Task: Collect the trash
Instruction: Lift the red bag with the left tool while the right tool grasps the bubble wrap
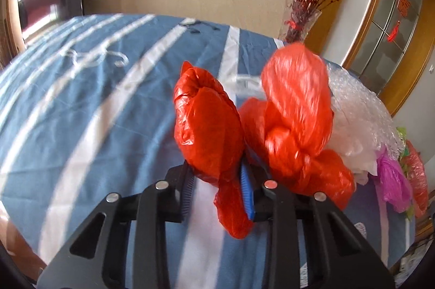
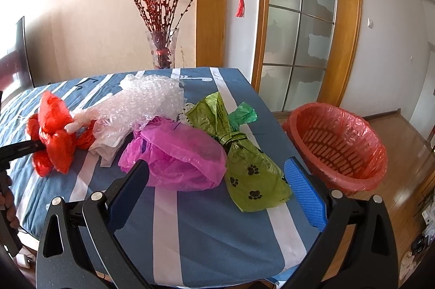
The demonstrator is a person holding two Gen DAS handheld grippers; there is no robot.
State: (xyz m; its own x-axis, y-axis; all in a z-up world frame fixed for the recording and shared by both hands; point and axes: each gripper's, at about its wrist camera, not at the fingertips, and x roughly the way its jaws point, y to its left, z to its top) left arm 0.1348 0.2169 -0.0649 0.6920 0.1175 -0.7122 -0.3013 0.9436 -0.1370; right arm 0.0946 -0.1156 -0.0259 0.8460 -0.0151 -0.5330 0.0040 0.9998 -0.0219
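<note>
Currently noted left claw pressed together on red bag, pinching its twisted neck; bag body standing up at 12 o'clock from the pads, tail hanging toward 6. Right claw spread wide, holding nothing, poised over desk edge. Lined red basket found off the desk at 2 o'clock from right claw, well apart from left claw; right hand judged nearer to it. Pink bag lying just ahead at 11 o'clock, green paw-print bag at 1 o'clock, long axis running 11 to 5, knot mid-length. Counted: red bags, at least two, knotted cluster unclear; pink, one; green, one, perhaps a second teal piece; bubble wrap, one; basket, one.
</note>
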